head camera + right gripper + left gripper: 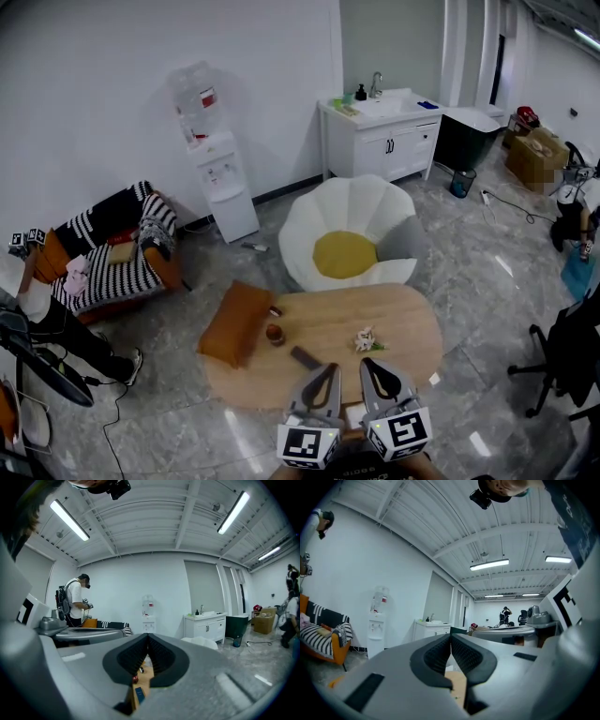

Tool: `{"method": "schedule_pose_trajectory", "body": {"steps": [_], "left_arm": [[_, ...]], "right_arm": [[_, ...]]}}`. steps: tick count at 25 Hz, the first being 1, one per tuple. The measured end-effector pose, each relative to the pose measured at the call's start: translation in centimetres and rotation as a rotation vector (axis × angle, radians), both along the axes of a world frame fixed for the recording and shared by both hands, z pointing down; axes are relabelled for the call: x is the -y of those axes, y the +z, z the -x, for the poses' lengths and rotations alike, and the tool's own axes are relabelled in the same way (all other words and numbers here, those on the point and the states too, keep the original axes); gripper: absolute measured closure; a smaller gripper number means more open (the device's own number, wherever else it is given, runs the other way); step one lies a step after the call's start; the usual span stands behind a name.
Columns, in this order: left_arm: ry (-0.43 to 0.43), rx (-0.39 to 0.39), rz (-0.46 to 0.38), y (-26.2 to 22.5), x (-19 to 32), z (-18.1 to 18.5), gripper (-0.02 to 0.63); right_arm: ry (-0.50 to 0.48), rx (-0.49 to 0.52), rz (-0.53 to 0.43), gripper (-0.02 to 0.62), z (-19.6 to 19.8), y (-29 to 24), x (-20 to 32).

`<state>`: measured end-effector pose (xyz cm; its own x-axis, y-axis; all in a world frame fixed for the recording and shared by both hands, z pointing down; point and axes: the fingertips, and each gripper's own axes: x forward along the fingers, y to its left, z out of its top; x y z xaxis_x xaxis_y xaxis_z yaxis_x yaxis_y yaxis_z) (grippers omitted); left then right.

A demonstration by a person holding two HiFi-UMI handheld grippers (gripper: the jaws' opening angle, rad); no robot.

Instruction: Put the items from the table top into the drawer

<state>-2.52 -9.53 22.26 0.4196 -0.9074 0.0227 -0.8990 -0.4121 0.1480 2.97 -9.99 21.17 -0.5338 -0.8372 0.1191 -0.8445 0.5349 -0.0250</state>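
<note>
Nearest, at the bottom edge: left gripper (328, 373) and right gripper (370, 366), side by side, pointing out level over the near rim of the table (412, 328). Left jaws shut, pads pressed flat together, nothing between. Right jaws likewise shut and empty. Just ahead of the left tips and a little to their left, a dark slab (305, 357) flat on the wood. Farther ahead and left of those tips, a small brown cup (275, 334). Just ahead of the right tips, a white flower (365, 339). Well left of both pairs of jaws, an orange cushion (234, 322) draped over the table's edge. Beyond the table, straight ahead of the jaws, a white chair (319, 211). In the right gripper view, slab and cup low beneath the closed pads.
</note>
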Motion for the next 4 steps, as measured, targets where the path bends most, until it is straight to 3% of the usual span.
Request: {"method": "schedule_pose_trajectory", "body": {"steps": [4], "left_arm": [[-0.002, 0.005, 0.009, 0.32, -0.07, -0.08, 0.594]], "right_arm": [[-0.001, -0.002, 0.006, 0.592, -0.1, 0.35, -0.11]]}}
